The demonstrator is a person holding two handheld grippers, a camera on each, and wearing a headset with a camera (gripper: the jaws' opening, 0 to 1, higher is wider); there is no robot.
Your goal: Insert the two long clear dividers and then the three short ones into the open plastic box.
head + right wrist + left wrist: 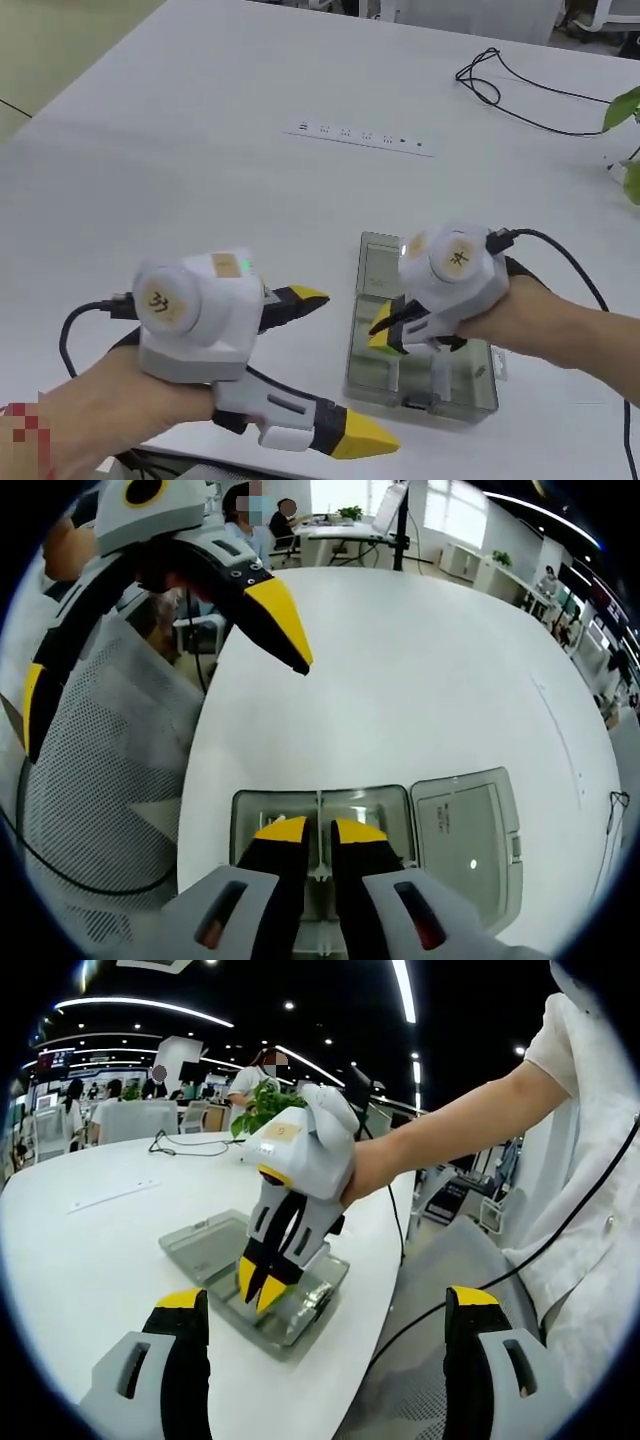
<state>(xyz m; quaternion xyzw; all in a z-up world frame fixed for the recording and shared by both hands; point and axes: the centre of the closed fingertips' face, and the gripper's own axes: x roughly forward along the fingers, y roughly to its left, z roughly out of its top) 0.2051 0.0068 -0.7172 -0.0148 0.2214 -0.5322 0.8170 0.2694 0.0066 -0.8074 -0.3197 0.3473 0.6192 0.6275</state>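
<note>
I hold left hand-held gripper [335, 365] low at my left, jaws spread wide, tips aimed rightward. Left hand [110, 400] wraps its grip from behind. Right hand-held gripper [383, 338] tilts steeply down, jaws pinched close, thin slit between tips. Right hand [520, 315] clasps it, right forearm [440, 1130] bare.

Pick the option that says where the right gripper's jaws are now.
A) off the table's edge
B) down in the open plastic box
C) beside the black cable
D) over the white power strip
B: in the head view the right gripper points its jaws down into the open plastic box.
</note>
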